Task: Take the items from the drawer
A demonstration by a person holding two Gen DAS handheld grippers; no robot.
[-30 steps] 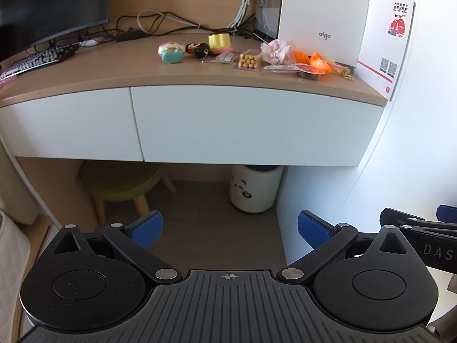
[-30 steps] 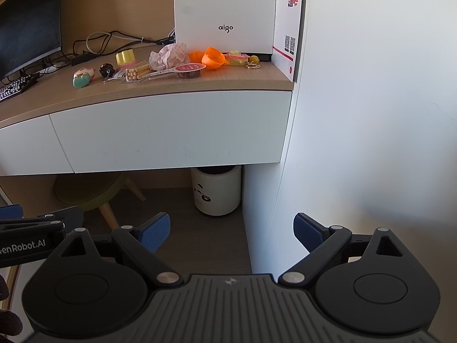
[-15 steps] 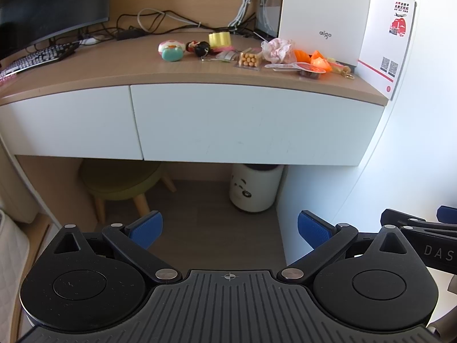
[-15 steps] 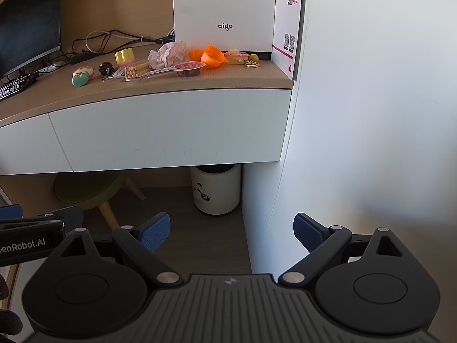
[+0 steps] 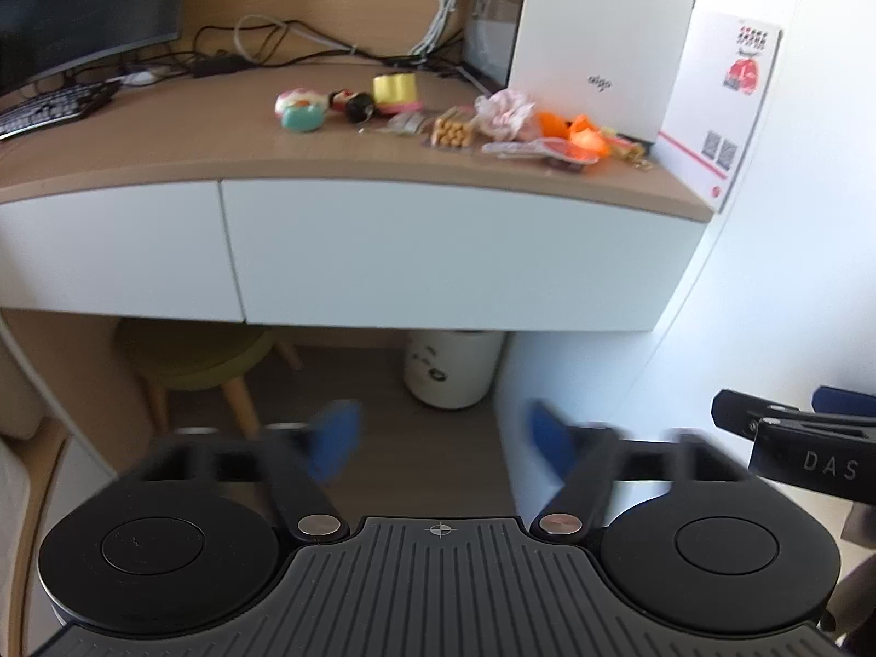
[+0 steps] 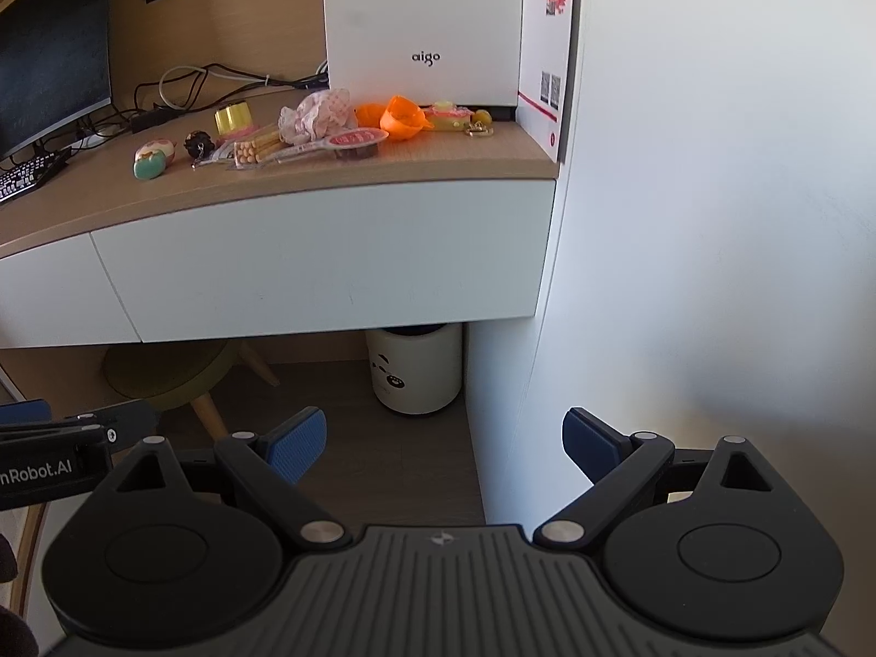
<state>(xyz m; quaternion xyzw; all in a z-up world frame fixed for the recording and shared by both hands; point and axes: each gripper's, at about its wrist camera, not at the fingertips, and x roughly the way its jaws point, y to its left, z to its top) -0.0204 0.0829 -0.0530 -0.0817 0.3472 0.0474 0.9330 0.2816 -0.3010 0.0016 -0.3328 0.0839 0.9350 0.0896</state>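
The wide white drawer front under the wooden desk top is shut, and so is the narrower one to its left. The right wrist view shows the same wide drawer. Several small items lie on the desk: a teal and pink toy, a yellow roll, a crumpled wrapper and an orange piece. My left gripper hangs well short of the drawer. Its jaws are closing, blurred, with nothing between them. My right gripper is open and holds nothing.
A white box marked aigo stands at the desk's back right, with a monitor, keyboard and cables to the left. Under the desk are a green stool and a white bin. A white wall bounds the right.
The left gripper's blue pads have swung inward toward each other, and its view has tipped slightly. The right gripper and the desk items have not moved.
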